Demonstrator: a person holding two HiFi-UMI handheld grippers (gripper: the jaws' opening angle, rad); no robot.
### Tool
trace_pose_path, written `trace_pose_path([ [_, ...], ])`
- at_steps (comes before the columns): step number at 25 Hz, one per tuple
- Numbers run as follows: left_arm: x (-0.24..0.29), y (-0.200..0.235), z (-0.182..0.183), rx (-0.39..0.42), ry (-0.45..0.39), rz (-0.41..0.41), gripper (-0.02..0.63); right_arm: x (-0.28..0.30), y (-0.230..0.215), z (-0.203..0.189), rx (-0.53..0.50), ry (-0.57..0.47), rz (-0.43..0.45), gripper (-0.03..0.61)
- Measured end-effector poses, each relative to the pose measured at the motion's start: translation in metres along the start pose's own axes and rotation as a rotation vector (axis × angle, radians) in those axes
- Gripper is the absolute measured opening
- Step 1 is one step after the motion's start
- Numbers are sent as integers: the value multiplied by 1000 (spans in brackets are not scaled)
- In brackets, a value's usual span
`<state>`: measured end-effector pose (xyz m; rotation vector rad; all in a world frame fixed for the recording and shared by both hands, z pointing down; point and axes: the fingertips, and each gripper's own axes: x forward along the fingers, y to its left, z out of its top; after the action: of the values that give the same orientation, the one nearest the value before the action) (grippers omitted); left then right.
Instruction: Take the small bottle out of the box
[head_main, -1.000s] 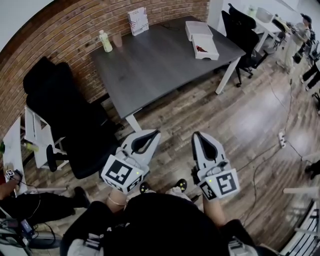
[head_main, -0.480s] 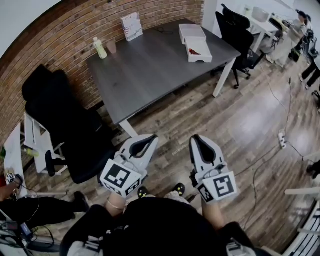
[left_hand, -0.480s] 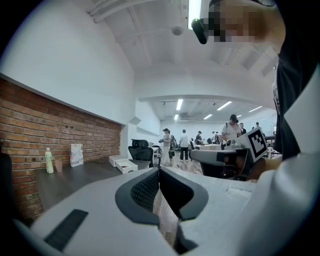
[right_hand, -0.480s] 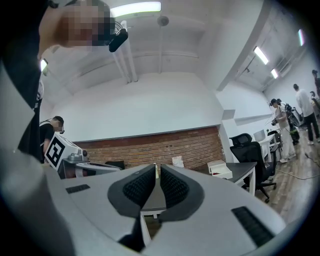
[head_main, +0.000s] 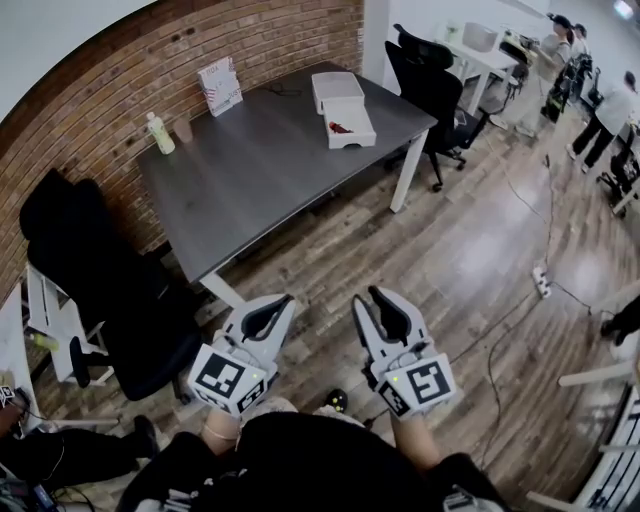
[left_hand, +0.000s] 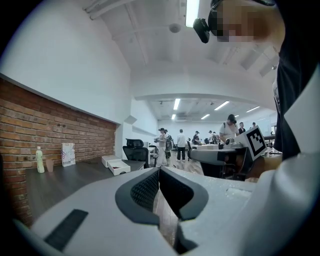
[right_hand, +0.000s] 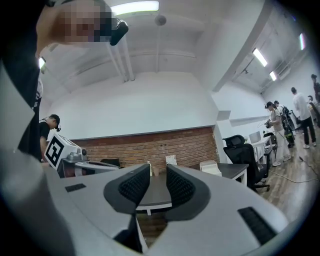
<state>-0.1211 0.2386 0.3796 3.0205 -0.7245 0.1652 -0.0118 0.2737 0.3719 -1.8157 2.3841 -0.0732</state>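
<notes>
An open white box stands at the far right of a dark grey table, something red inside it; I cannot tell whether that is the small bottle. Its lid lies just behind. Both grippers hover over the wooden floor, well short of the table. My left gripper is shut with nothing in it, its pads touching. My right gripper is opening, a narrow empty gap between its pads. The box is small and far in both gripper views.
A pale green bottle, a cup and a leaflet stand sit by the brick wall. Black chairs stand at the left and beyond the table. A power strip with its cable lies on the floor. People stand far right.
The right gripper's jaws went from shut to slightly parted. The table and box slid left in the head view, and both grippers shifted a little left and down.
</notes>
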Motion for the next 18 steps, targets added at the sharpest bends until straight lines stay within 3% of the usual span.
trace_pose_path([
  [9, 34, -10, 11, 23, -21, -23, 5, -11, -34, 8, -17, -2, -26, 112],
  [18, 88, 19, 13, -8, -49, -62, 5, 18, -71, 15, -58, 11, -57, 117],
])
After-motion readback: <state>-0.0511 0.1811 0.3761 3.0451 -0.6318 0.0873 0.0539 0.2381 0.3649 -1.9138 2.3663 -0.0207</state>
